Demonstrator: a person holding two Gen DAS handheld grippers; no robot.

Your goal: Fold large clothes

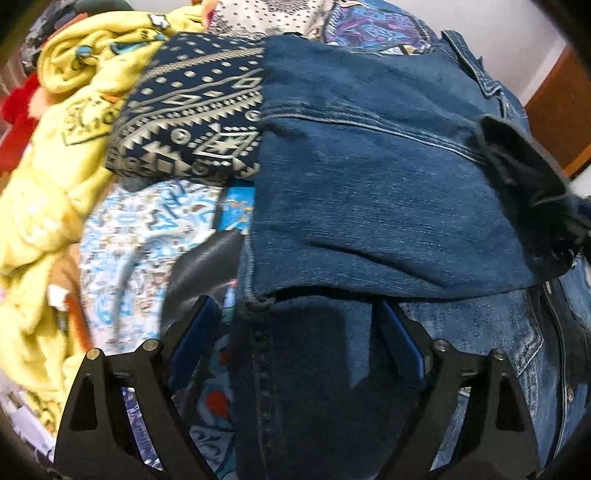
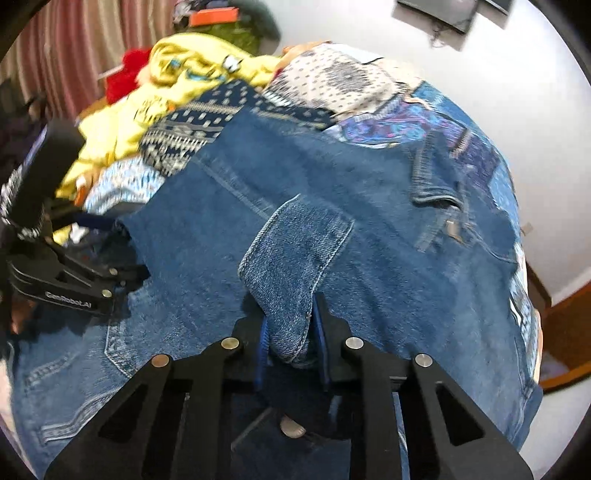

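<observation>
1. Here, the jeans lie spread over a clothes pile.
2. Right gripper jaws pinch a hem fold; left gripper jaws gape.
3. Denim looks heavy and stiff; grip seams or hems.

Background only: pink curtain top left of right view, white wall behind the pile. Dark panel hangs on the wall, cable dangling below it. Orange box on something green, blurred. Brown wood furniture at right edge of both views.
</observation>
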